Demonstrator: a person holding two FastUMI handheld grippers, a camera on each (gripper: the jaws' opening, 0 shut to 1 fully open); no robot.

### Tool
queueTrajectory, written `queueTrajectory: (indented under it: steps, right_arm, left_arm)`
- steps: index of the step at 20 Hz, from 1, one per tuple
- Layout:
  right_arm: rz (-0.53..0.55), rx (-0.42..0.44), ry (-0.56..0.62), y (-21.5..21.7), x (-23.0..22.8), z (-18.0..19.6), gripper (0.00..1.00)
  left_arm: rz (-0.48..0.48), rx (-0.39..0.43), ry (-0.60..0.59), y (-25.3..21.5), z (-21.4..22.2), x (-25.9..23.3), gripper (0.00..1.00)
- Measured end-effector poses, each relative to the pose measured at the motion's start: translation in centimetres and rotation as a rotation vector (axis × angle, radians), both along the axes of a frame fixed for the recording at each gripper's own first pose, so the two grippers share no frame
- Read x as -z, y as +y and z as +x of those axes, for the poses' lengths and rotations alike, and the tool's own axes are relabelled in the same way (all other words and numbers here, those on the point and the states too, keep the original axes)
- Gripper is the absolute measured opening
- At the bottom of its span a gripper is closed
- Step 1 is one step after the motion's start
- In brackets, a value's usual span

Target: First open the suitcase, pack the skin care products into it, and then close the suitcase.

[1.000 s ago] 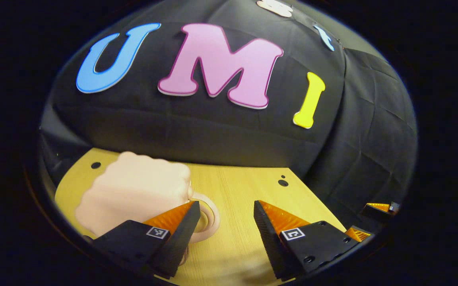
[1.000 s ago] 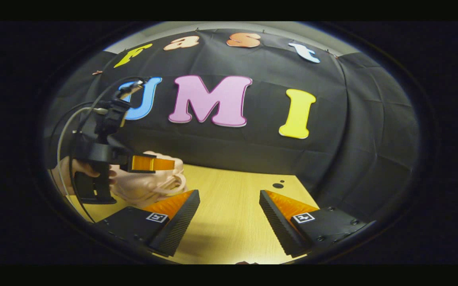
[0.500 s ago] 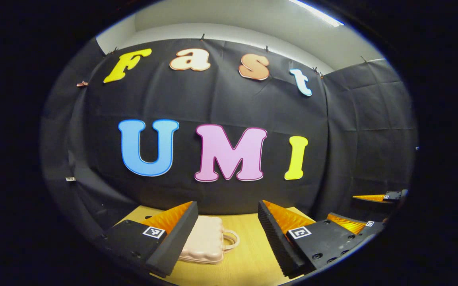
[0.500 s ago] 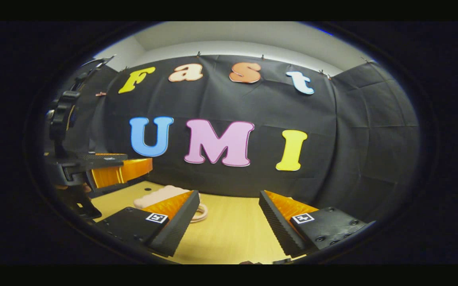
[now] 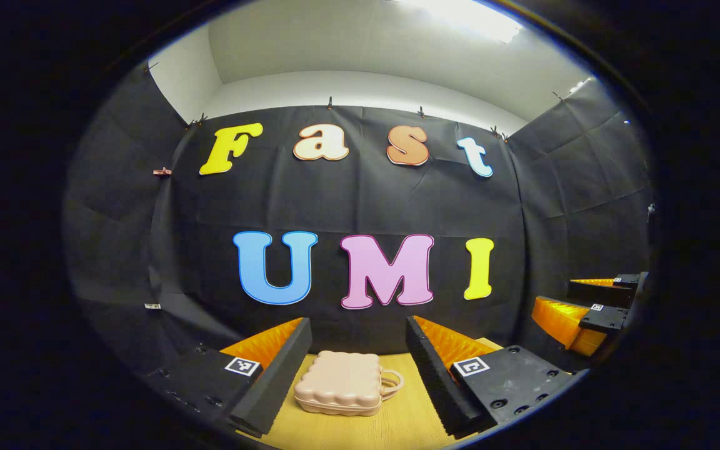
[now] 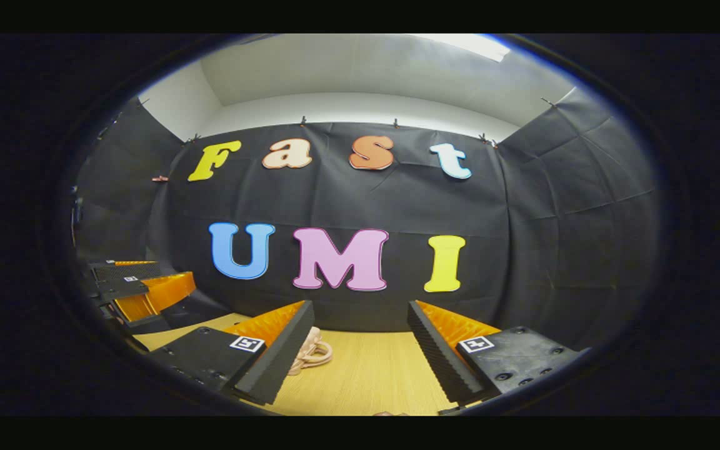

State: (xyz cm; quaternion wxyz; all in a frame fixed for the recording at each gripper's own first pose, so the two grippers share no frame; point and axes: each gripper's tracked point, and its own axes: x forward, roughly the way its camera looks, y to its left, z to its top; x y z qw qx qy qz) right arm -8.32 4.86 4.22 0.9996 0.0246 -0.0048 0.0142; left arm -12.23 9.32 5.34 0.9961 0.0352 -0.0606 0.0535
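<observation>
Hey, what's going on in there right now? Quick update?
Left gripper open, holding nothing. Right gripper open, holding nothing. Pink suitcase flat on the table, lid shut, handle toward the right gripper. Nothing in the way.

suitcase: in the right gripper view mostly hidden behind the near finger, handle end showing | suitcase: contents cannot be told | left gripper: cut by the picture's rim | right gripper: likewise cut off
</observation>
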Motion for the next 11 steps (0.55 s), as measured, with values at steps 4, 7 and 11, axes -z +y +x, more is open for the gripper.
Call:
queueTrajectory:
  steps: [4, 7, 11]
  right_arm:
    - [-0.046, 0.014, -0.031, -0.2, -1.1, 0.9, 0.96]
    - [-0.063, 0.012, -0.028, 0.4, -0.7, 1.1, 0.96]
    - [-0.08, 0.02, -0.008, 0.9, -0.1, 1.3, 0.96]
  left_arm:
    - [0.001, -0.002, 0.0, 1.0, 1.7, -1.0, 0.96]
    - [-0.02, 0.019, 0.015, 1.0, 2.3, -0.4, 0.96]
    - [0.006, 0.042, 0.03, 0.7, 2.9, -0.3, 0.96]
